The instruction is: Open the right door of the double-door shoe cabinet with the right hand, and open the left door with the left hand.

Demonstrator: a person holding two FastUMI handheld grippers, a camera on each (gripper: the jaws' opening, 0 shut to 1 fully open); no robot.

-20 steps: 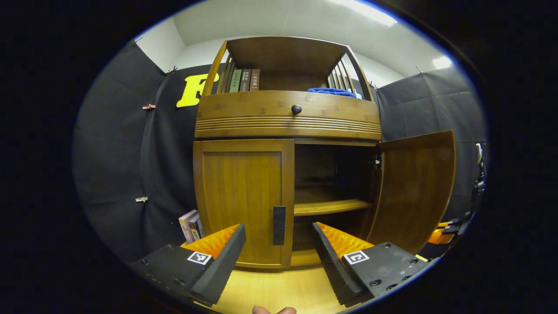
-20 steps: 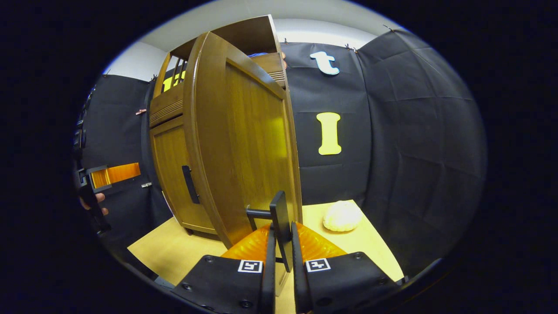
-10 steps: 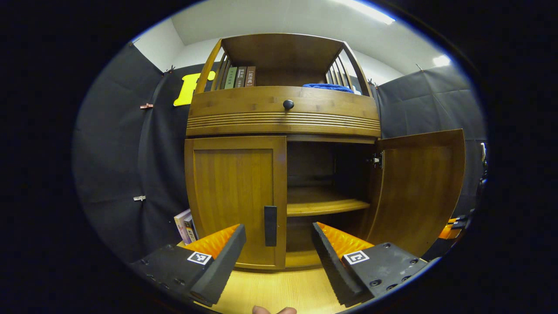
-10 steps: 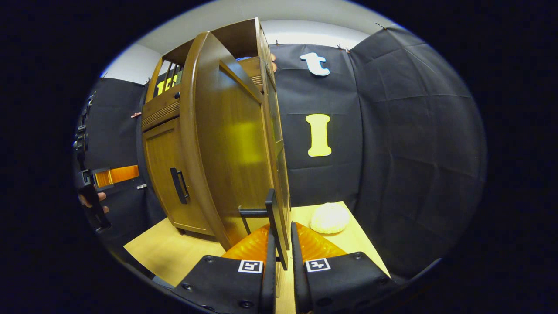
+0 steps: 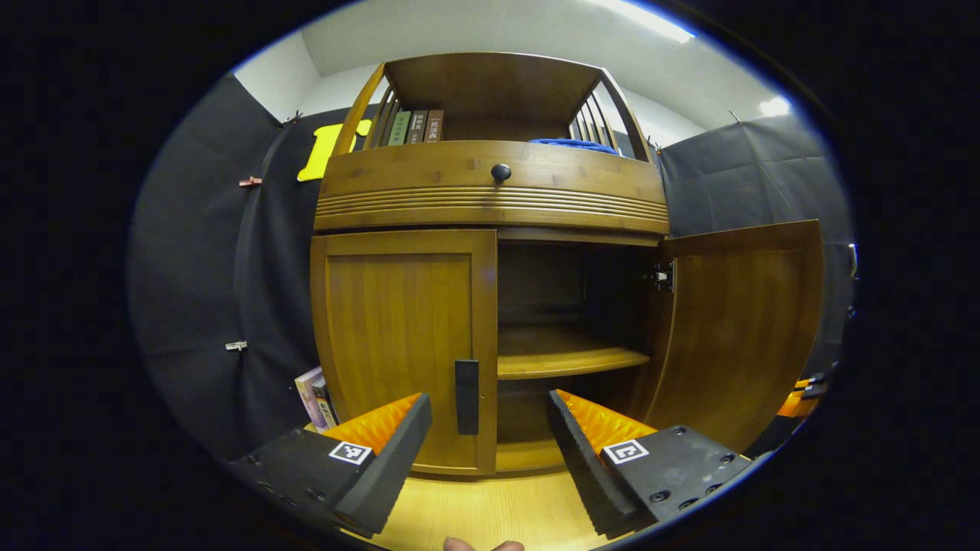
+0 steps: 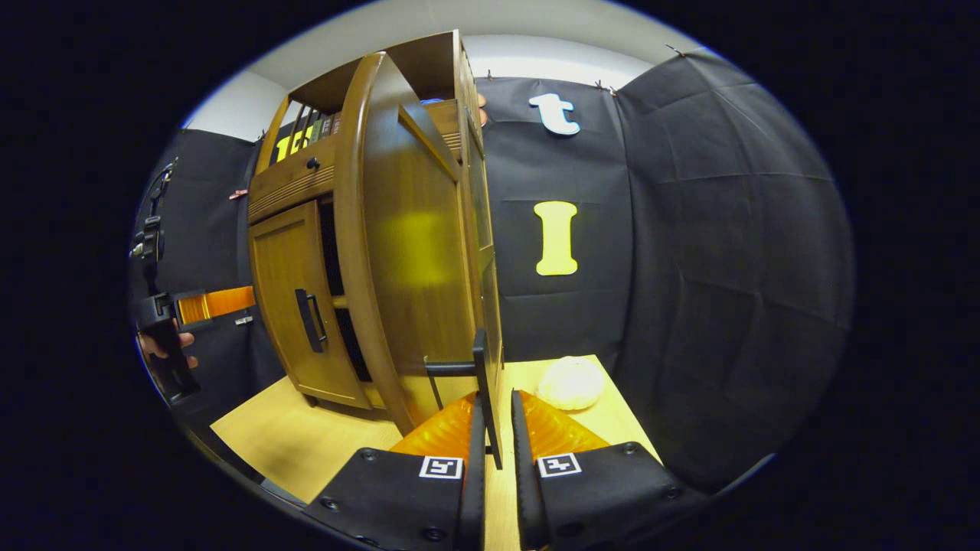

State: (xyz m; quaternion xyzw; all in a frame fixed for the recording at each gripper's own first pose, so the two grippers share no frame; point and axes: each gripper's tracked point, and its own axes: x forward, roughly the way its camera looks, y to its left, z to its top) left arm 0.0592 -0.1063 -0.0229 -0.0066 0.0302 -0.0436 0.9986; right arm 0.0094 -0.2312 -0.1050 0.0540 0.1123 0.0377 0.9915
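Right gripper view tells me half the job is done: my right hand-held gripper (image 6: 494,428) is clamped on the flat black handle (image 6: 482,383) of the brown wooden right door (image 6: 406,252), which stands swung wide out from the double-door shoe cabinet (image 5: 490,191). From the left gripper view, the brown wooden left door (image 5: 398,344) sits flush and closed, its black bar handle (image 5: 466,386) untouched. My left hand-held gripper (image 5: 490,444) hangs just in front of that handle, fingers spread apart and empty, above the pale wooden surface (image 5: 490,513). What I judge is left: grip that handle and pull the door open.
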